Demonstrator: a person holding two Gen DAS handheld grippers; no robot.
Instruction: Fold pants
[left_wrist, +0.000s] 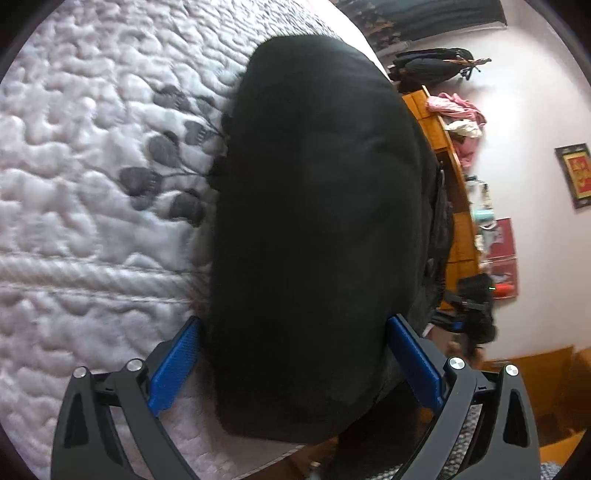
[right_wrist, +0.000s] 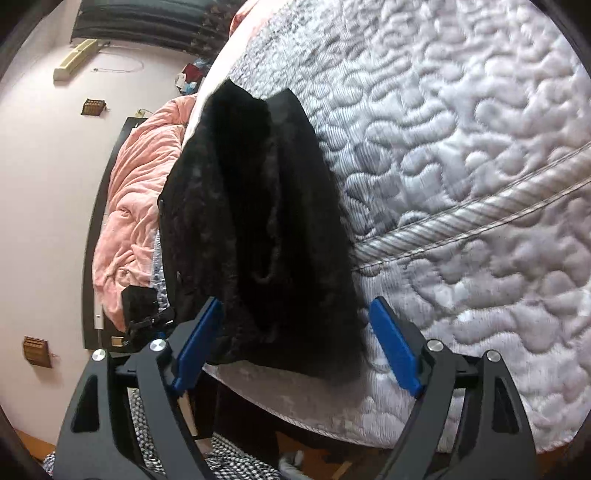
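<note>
The left gripper, jaws spread, straddles the black fabric pants lying on the white quilted mattress. The right gripper is likewise spread around them. Judged mid-fold; next, both must pinch an edge.

Black pants lie on the white quilted mattress. The left gripper stands wide open, blue pads flanking the near end.
</note>
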